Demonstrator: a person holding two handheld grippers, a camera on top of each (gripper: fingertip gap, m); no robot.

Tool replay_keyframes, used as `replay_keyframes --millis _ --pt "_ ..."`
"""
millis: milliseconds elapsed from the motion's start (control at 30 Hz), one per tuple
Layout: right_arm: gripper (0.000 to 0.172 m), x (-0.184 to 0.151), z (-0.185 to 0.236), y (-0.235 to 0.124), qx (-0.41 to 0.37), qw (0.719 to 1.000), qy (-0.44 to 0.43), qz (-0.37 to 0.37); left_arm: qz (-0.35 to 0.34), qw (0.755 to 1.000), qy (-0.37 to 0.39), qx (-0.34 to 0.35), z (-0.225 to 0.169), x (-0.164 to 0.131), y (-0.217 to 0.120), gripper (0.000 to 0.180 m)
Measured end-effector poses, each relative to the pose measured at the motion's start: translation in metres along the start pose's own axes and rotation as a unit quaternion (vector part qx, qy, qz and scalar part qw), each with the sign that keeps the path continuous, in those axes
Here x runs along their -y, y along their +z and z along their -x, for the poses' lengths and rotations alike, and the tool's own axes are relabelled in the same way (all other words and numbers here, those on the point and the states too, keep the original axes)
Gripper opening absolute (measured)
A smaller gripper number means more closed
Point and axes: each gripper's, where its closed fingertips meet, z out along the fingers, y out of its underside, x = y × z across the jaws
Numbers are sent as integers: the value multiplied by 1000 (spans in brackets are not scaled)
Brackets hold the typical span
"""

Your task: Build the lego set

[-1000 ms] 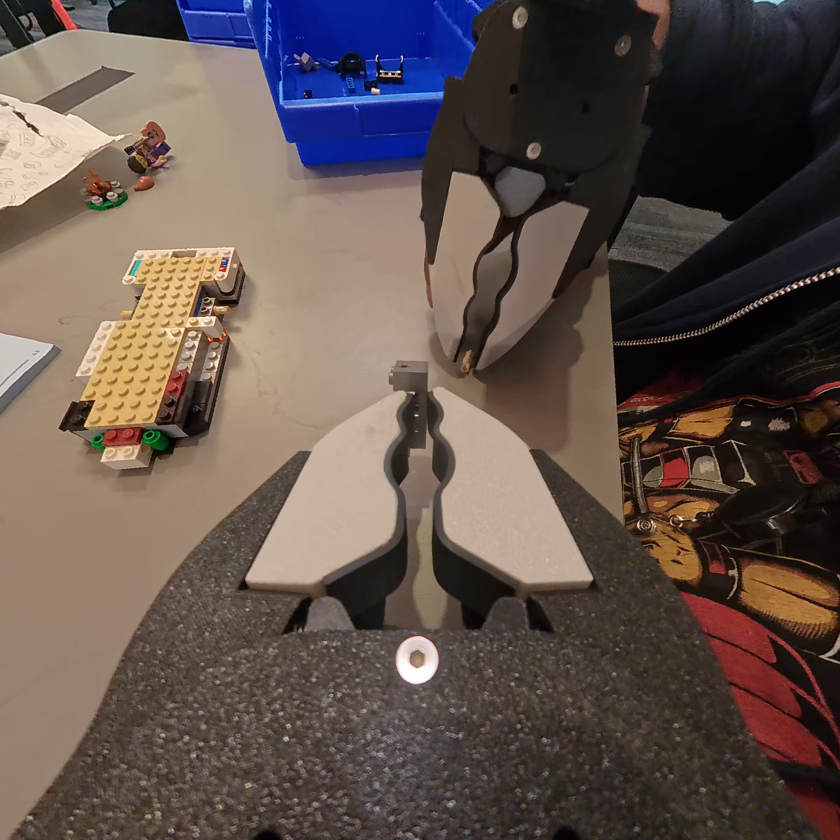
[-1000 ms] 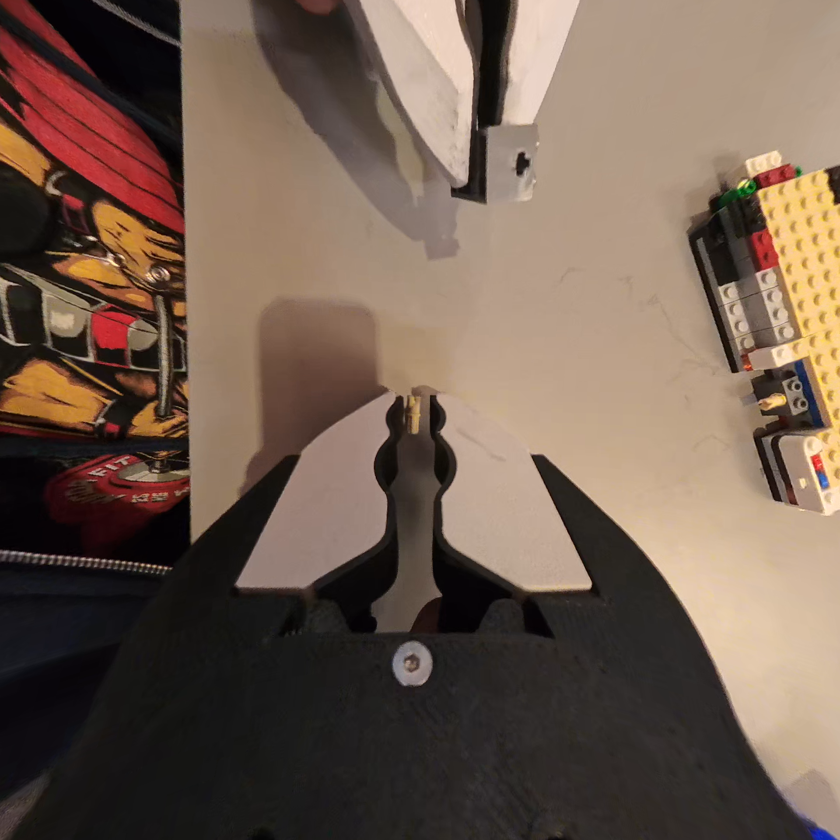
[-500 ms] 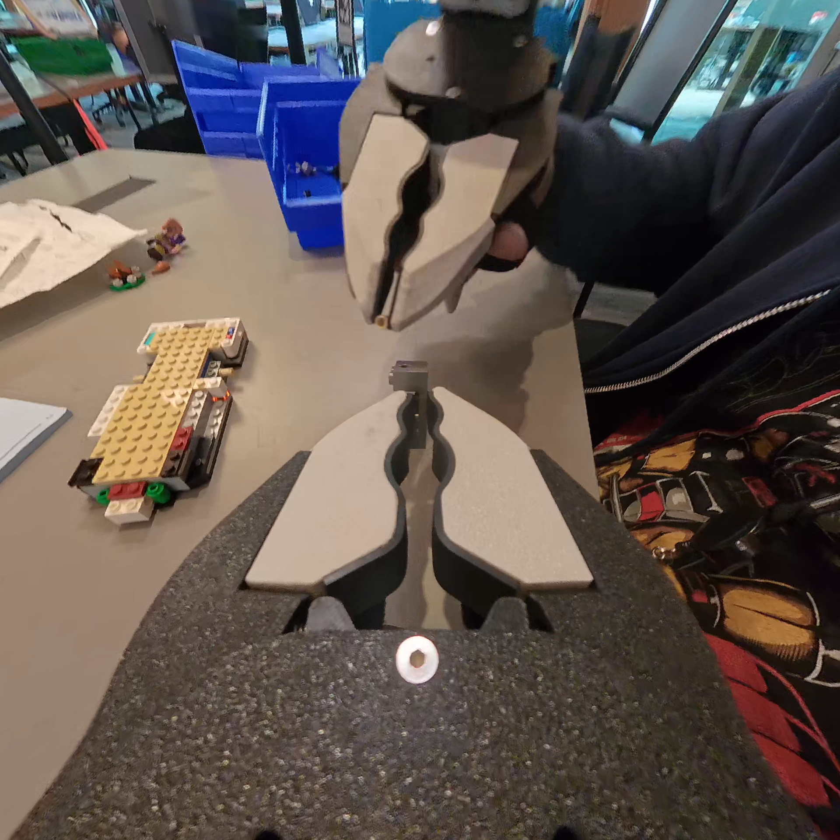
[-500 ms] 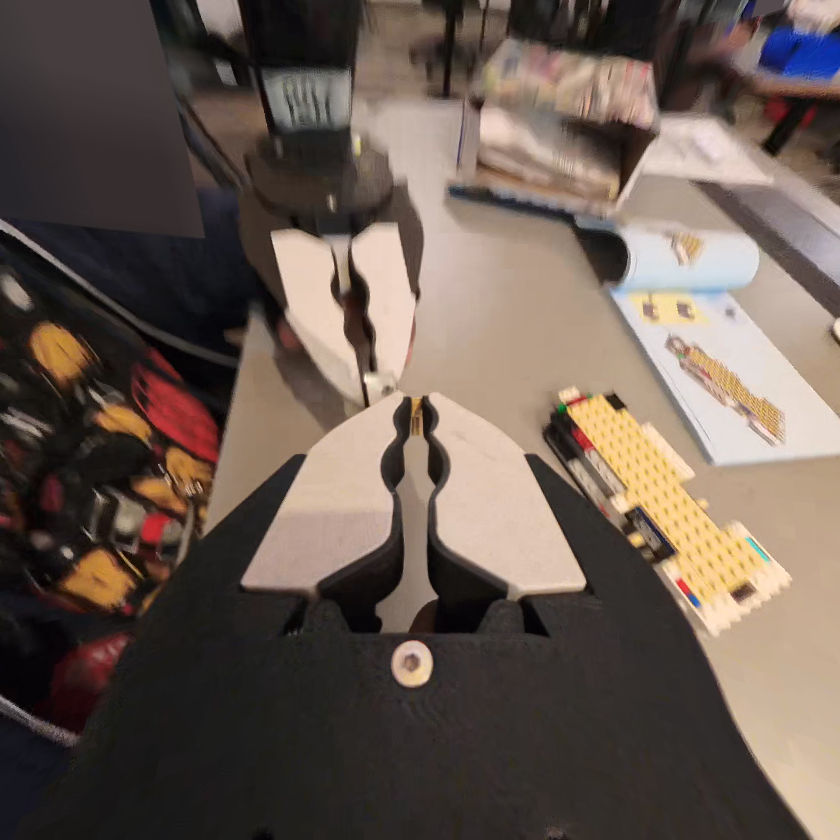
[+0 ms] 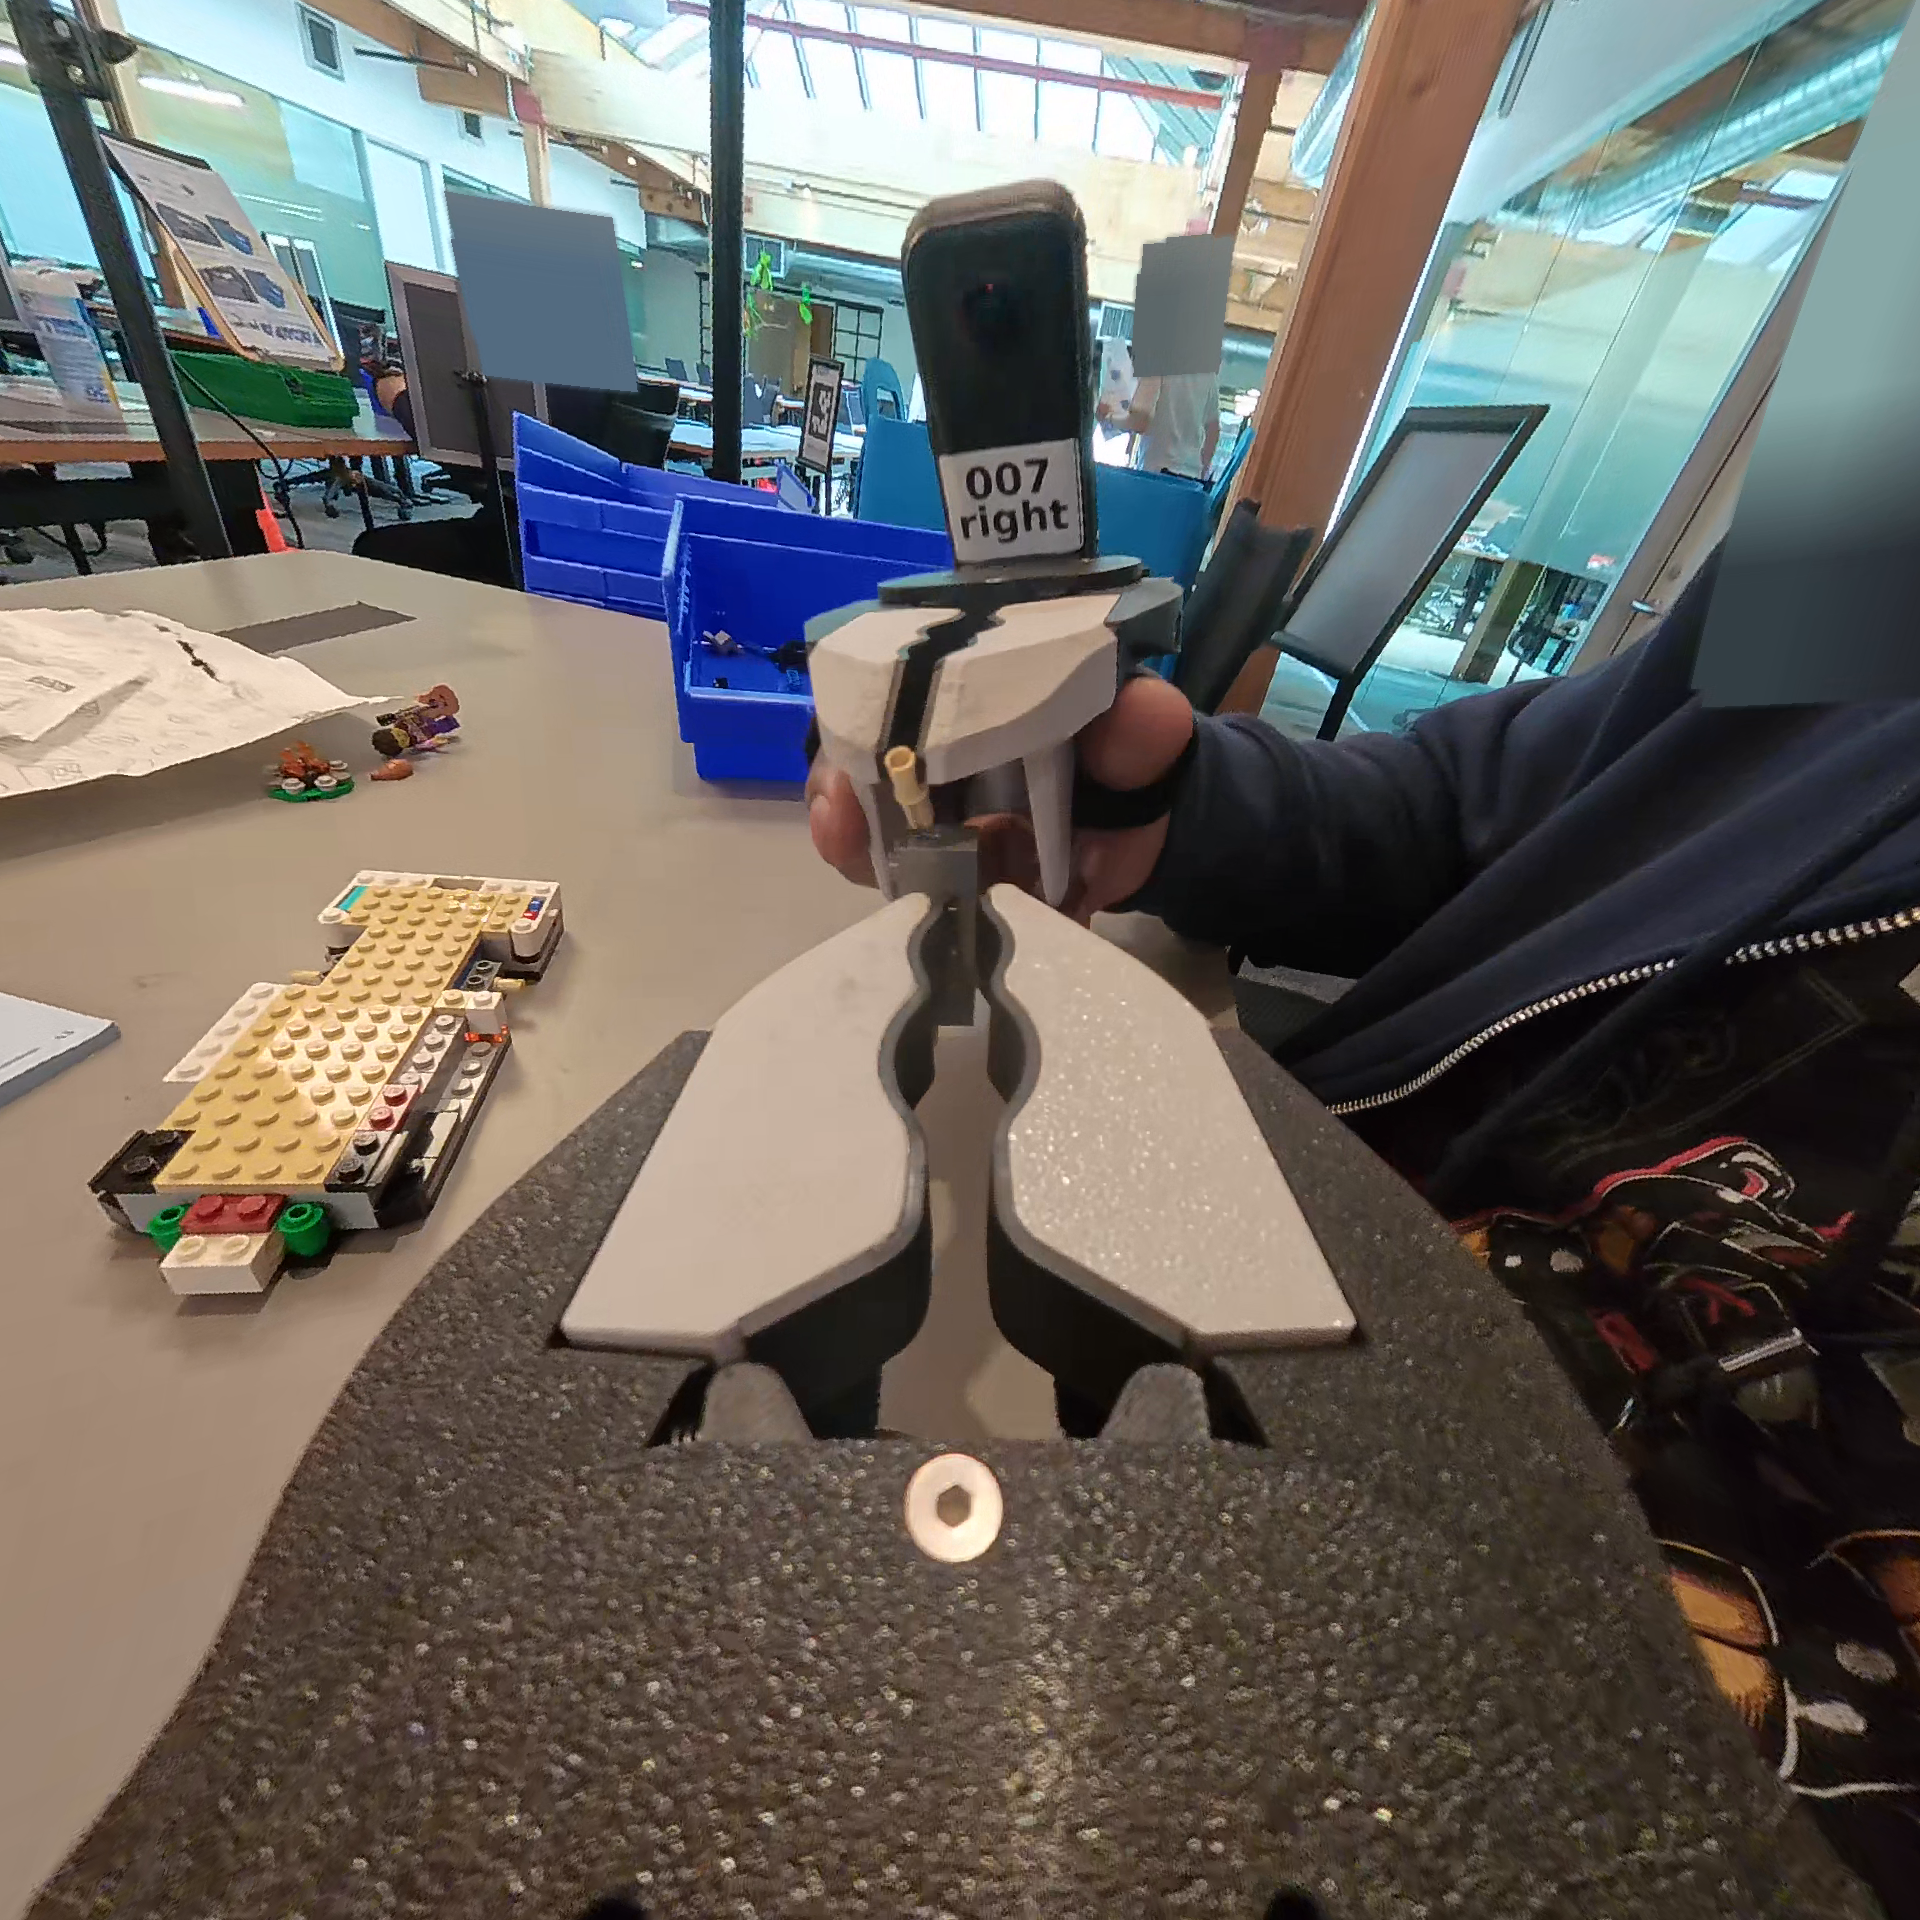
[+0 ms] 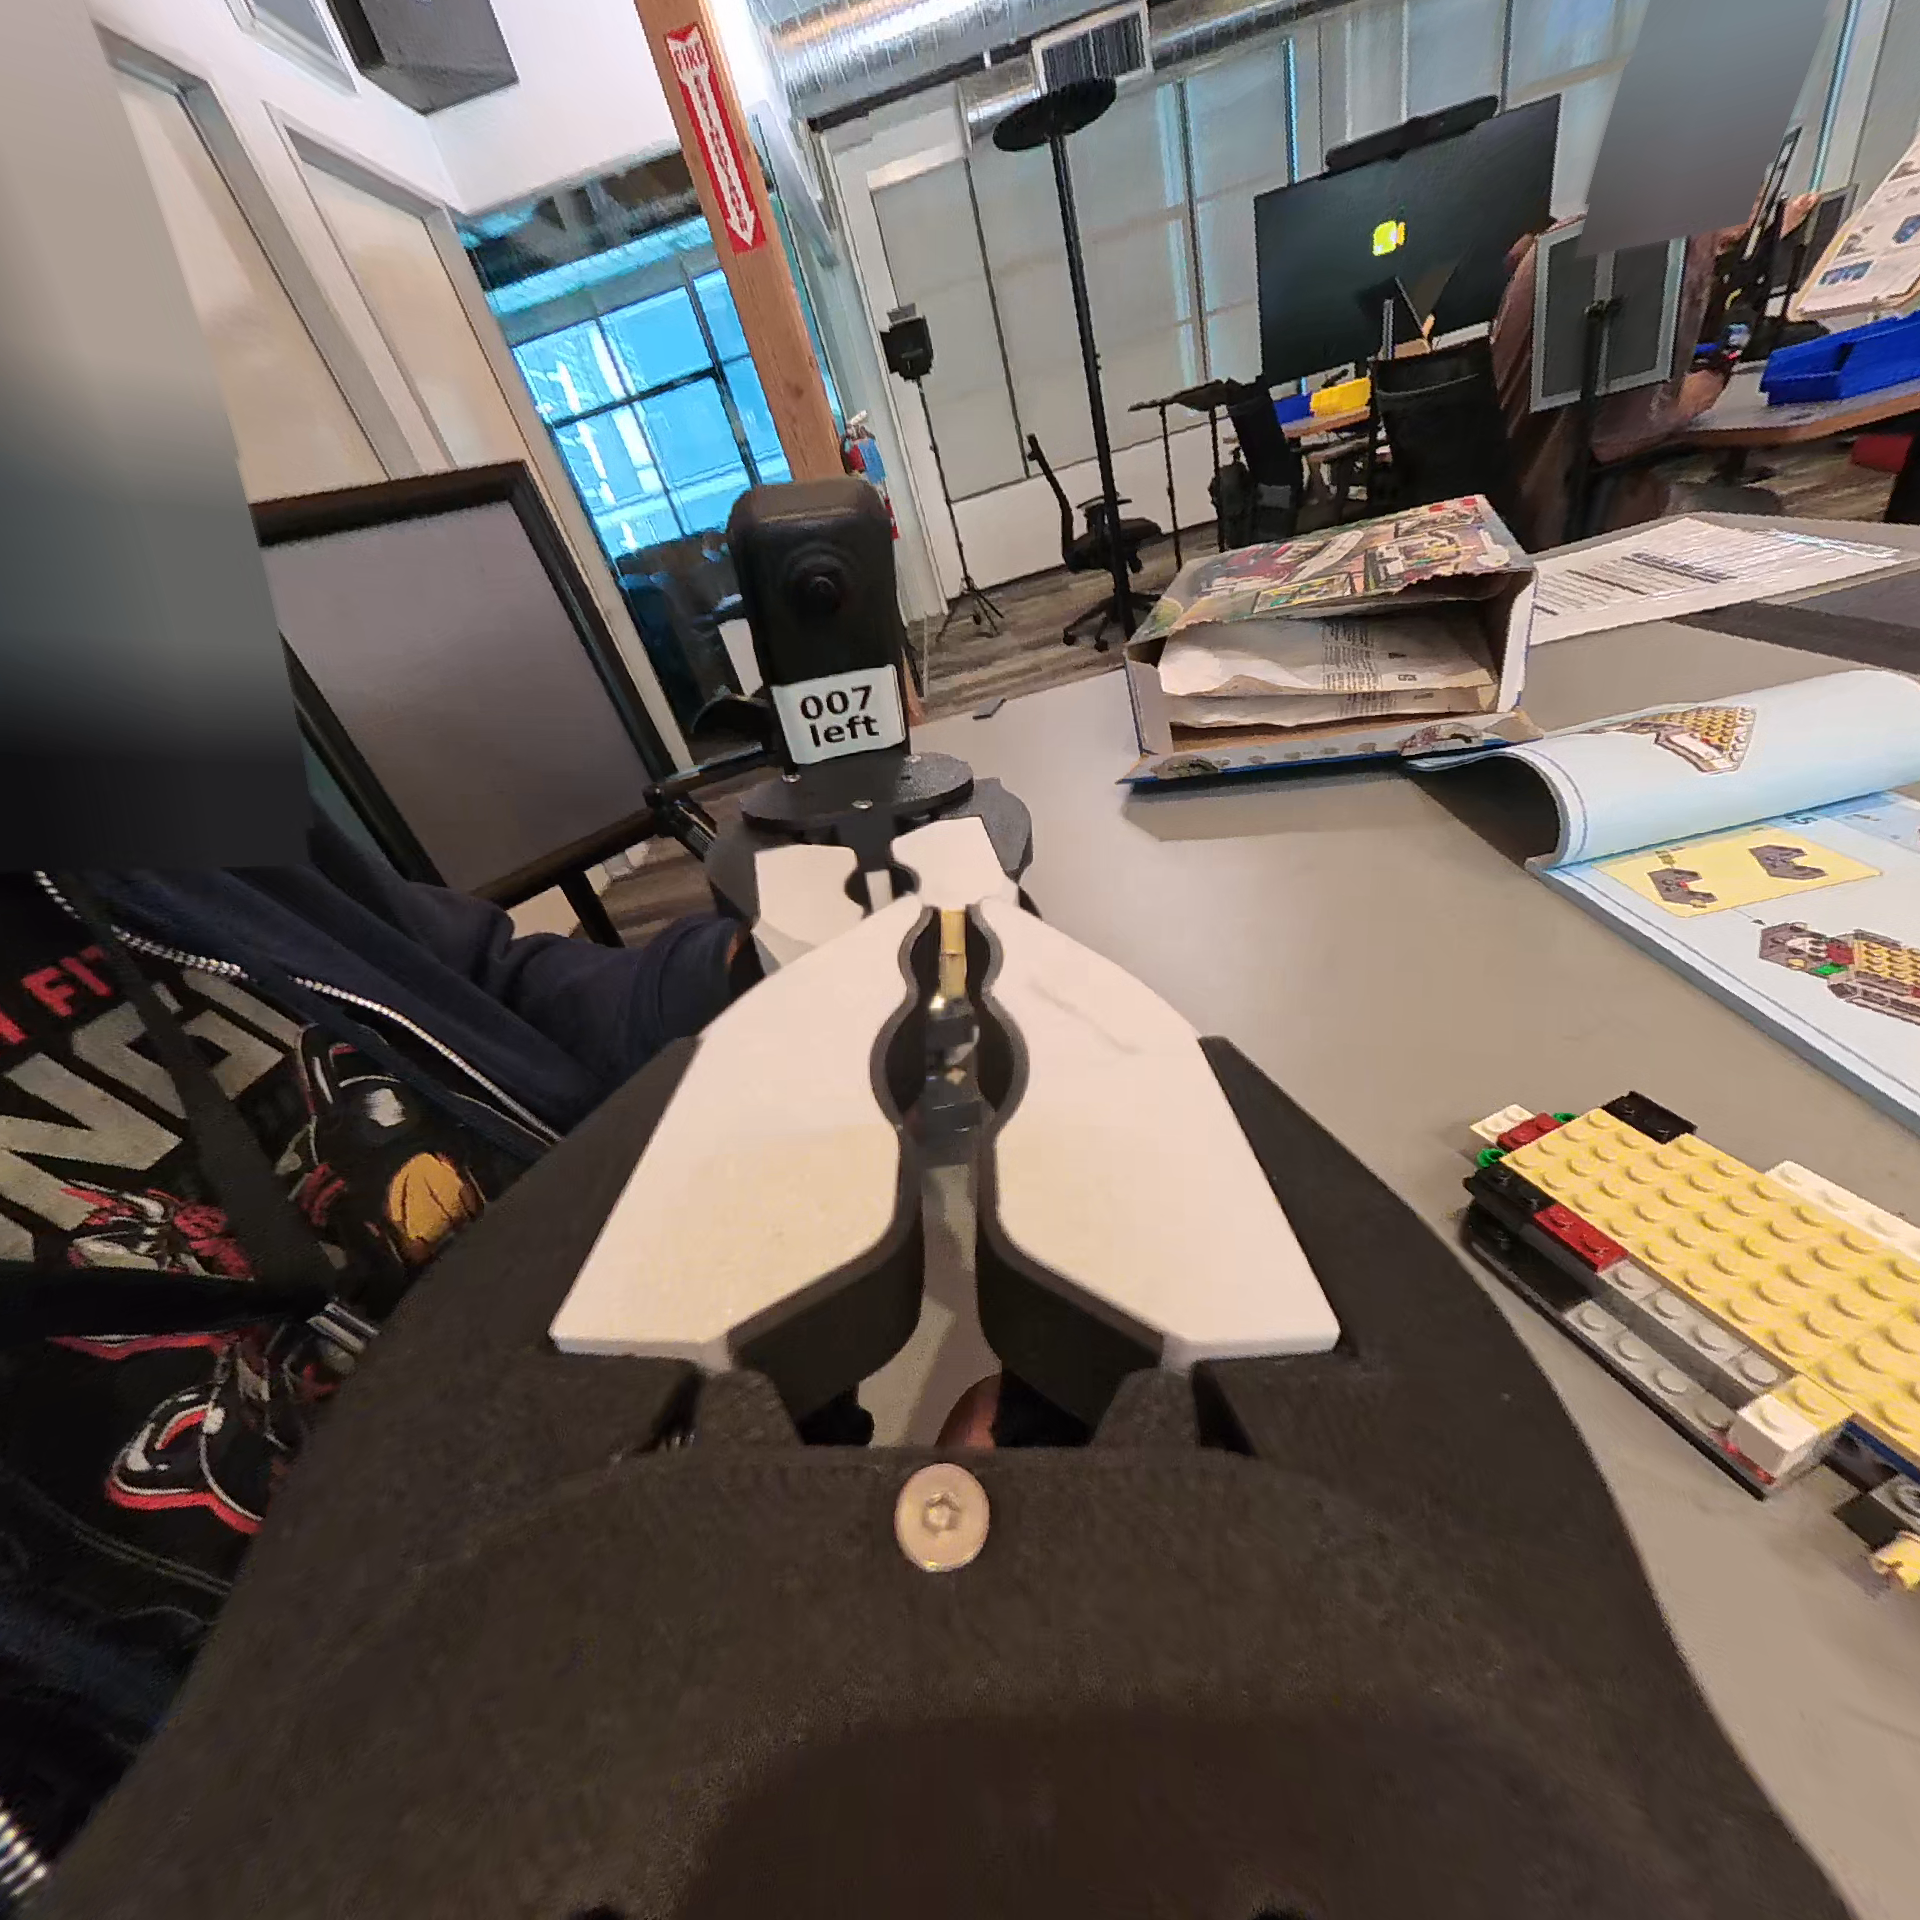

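Two tongs meet tip to tip: left tongs (image 5: 954, 914) clamped on a grey brick (image 5: 938, 864), right tongs (image 6: 954, 925) clamped on a tan peg (image 5: 906, 788) aimed into the brick's top.

Tan peg (image 5: 906, 784), grey brick (image 5: 940, 868), blue bin (image 5: 748, 623), grey table (image 5: 623, 831).

white labels (image 5: 1015, 504) on cameras, red sign (image 6: 717, 145) on post

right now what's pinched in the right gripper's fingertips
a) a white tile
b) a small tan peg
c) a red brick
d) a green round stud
b: the right gripper has its fingertips closed on a small tan peg, whose lower end meets the grey brick held in the left gripper.
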Motion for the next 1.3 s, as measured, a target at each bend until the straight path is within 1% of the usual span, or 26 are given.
replay_keyframes --millis 233,767,1167,1300 --pt "4 0 0 3 13 999 39 -30 -8 1000 -9 -2 0 2 1 5" --pt "4 3 1 -4 20 998 46 -49 -14 1000 -11 -4 -1 3 0 5" --pt "4 6 18 -3 97 991 59 -74 -32 995 -55 -82 -18 6 1 5" --pt "4 4 21 -1 107 990 59 -73 -30 994 -52 -89 -21 5 1 5"
